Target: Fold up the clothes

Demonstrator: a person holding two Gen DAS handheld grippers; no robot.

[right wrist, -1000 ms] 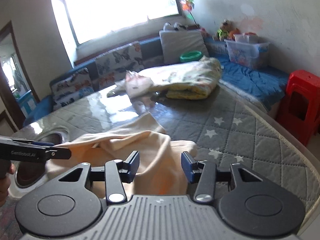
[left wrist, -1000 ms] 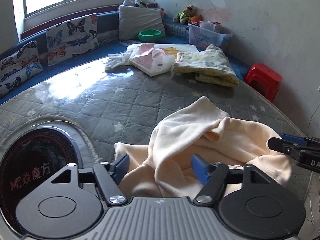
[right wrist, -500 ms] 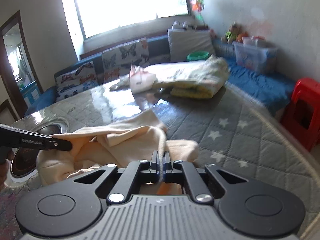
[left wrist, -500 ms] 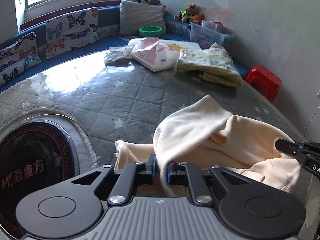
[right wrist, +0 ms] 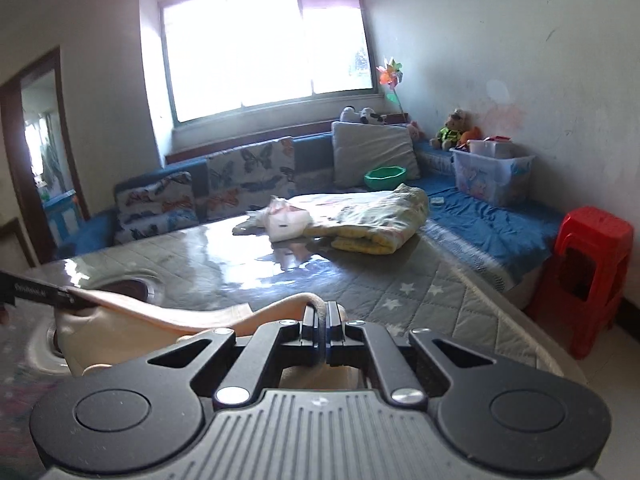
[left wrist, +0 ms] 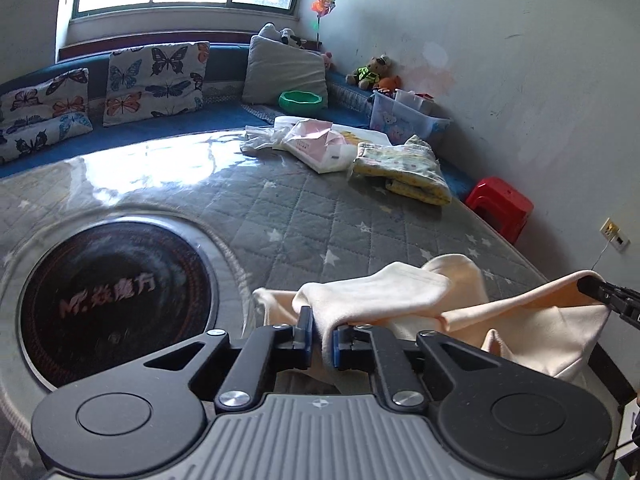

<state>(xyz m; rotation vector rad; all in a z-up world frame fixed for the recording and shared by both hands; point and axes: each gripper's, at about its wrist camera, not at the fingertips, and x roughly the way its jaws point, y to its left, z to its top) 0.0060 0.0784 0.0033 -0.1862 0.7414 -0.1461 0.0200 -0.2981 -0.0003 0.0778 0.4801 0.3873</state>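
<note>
**Both grippers pinching a cream garment above a quilted grey table**

We see a large table covered in a grey quilted cloth [left wrist: 304, 216] with white stars under a glossy clear sheet, filling most of both wrist views. Behind it runs a blue bench [right wrist: 496, 228] under a bright window, lined with butterfly-print cushions [left wrist: 156, 76] and a plain grey pillow [left wrist: 284, 72]. A round dark heater plate [left wrist: 116, 300] with printed lettering is set into the table on the left.

The cream garment [left wrist: 404, 292] hangs bunched at the near edge of the table, stretched between our two grippers. The left gripper [left wrist: 321, 338] has its blue pads nearly together, pressed on a thick fold of the fabric. The right gripper [right wrist: 321, 334] is fully closed on a thin edge of the same garment; in the left view its black tip enters from the right with the cloth drawn up to it.

At the far end of the table lie a folded yellow patterned blanket [left wrist: 404, 168] and, just beside it, a pink and white packet [left wrist: 320, 146]. A red plastic stool [right wrist: 592, 276] stands on the floor to the right. On the bench sit a clear storage bin [right wrist: 492, 176], a green bowl [left wrist: 300, 100] and a teddy bear [left wrist: 370, 72], with a pinwheel [left wrist: 324, 2] near the window corner
</note>
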